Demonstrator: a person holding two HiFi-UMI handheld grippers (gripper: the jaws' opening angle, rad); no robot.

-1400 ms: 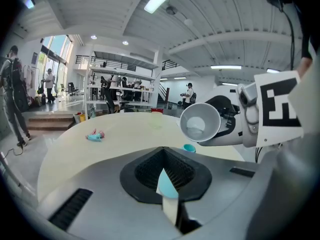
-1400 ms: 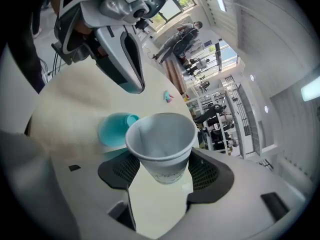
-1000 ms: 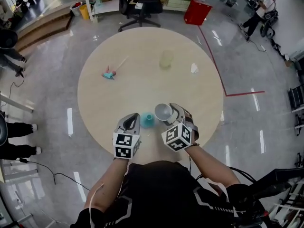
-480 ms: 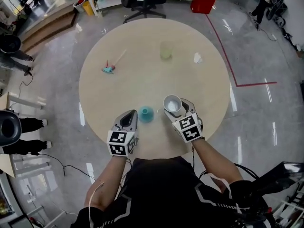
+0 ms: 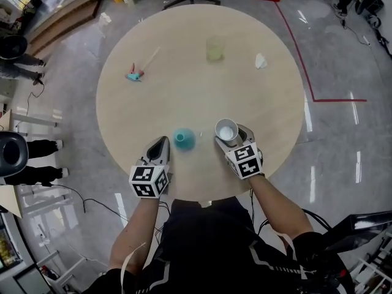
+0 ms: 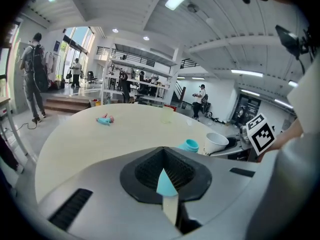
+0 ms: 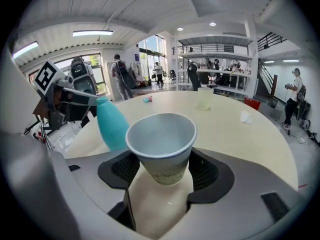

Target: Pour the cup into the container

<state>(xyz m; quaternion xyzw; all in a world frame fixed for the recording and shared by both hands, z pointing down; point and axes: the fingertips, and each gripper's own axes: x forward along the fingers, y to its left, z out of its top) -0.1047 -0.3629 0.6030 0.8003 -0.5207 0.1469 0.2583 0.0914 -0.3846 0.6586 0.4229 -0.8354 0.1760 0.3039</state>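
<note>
A white paper cup (image 5: pixel 226 130) stands upright between the jaws of my right gripper (image 5: pixel 231 136), which is shut on its lower wall. In the right gripper view the cup (image 7: pixel 162 143) fills the middle and only its pale inner wall shows. The teal container (image 5: pixel 184 138) stands on the table to the left of the cup, apart from it; it also appears as the teal container (image 7: pixel 111 121) and the teal container (image 6: pixel 189 145). My left gripper (image 5: pixel 161 144) is shut and empty, just left of the container. The left gripper (image 6: pixel 166 186) holds nothing.
The round beige table (image 5: pixel 202 97) also carries a yellowish translucent cup (image 5: pixel 215 48) at the far side, a teal and pink toy (image 5: pixel 133 75) at the far left and a crumpled white scrap (image 5: pixel 261 60) at the far right. People stand around the room.
The right gripper has carried the cup to the right, away from the teal container, and the cup now stands upright. The left gripper has drawn back a little from the container.
</note>
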